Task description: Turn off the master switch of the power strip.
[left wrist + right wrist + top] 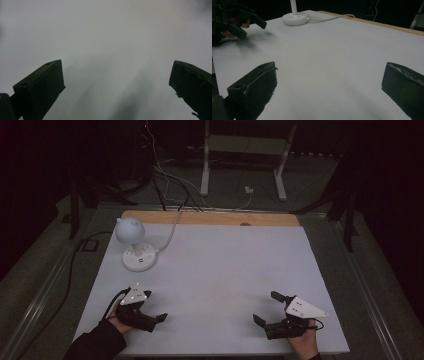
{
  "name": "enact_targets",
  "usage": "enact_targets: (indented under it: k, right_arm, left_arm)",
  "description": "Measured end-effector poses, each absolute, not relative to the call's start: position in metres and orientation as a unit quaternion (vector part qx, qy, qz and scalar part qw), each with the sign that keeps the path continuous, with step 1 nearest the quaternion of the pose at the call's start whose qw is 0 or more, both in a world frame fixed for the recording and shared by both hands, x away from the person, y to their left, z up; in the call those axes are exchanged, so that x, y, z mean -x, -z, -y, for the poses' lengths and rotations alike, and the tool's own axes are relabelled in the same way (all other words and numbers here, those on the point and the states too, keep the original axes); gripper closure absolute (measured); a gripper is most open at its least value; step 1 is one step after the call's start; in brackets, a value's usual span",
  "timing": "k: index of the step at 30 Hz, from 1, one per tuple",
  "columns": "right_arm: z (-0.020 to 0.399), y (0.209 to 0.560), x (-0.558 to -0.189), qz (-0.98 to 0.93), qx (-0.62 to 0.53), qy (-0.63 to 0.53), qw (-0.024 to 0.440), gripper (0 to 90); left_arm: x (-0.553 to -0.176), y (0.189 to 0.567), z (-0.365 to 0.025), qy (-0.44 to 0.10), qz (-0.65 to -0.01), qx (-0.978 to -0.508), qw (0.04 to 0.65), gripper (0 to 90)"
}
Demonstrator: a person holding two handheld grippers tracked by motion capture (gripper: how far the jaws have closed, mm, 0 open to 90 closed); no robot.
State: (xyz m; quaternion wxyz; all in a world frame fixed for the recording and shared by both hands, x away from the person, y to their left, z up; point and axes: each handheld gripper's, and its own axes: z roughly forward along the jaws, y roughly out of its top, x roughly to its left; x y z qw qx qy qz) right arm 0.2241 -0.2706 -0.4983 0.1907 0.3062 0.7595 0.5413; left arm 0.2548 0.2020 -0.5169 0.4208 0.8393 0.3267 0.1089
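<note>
The only object on the white table (pixel 220 270) is a small white desk lamp (pixel 135 245), standing at the far left corner with its cable (pixel 172 227) running off the back edge. The left gripper (pixel 152 312) rests near the front left, jaws wide apart and empty. The right gripper (pixel 265 310) rests near the front right, also wide open and holding nothing. If the lamp is the target, the left gripper is nearer; I judge it should approach the base slowly and avoid the cable.

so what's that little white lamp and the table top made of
The small white round-headed desk lamp looks like smooth moulded plastic, faintly glossy on its disc base. The pale grey table surface looks matte, like laminate or a sheet, over a light wooden board bare along the far edge.
</note>
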Motion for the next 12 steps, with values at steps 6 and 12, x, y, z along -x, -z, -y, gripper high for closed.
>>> enact_targets:
  k: [6,12]
  right_arm:
    - [0.2696,0.4984,-0.2244,-0.761,-0.305,-0.541,0.189,0.0]
    - [0.2697,0.4989,-0.2250,-0.761,-0.305,-0.540,0.189,0.0]
  left_arm:
    - [-0.2558,0.5180,-0.1986,-0.111,-0.323,-0.842,0.418,0.3]
    - [-0.2562,0.5164,-0.1988,-0.114,-0.324,-0.838,0.425,0.3]
